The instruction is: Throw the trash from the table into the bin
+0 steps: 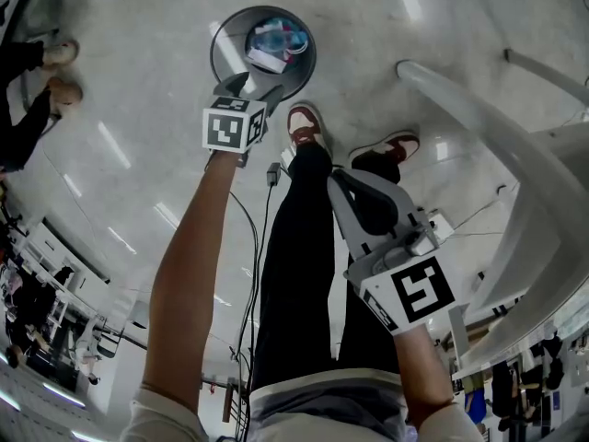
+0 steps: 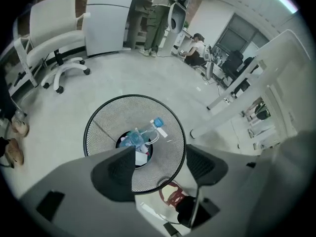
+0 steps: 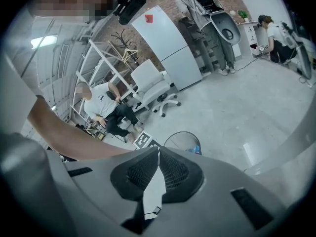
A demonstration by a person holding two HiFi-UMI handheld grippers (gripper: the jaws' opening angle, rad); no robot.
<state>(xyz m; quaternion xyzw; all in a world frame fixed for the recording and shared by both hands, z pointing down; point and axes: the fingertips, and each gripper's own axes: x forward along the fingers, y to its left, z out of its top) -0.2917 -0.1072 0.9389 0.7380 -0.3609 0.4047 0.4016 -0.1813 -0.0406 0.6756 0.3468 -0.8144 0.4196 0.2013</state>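
Directly above the mesh bin (image 2: pixel 98 117), the left hand-held gripper (image 2: pixel 160 164) hangs with its jaws spread and nothing between them. The trash, a clear bottle (image 2: pixel 144 134) with its blue cap toward 2 o'clock, lies among other scraps at the bin's bottom. At 4 o'clock in the head view the right hand-held gripper (image 1: pixel 359 191) is pressed together, empty, beside the white table (image 1: pixel 479 109) at 3 o'clock

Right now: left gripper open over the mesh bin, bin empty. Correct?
One error: the mesh bin is not empty. The left gripper view shows a clear bottle and other trash inside it. The left gripper is open over it, as you said.
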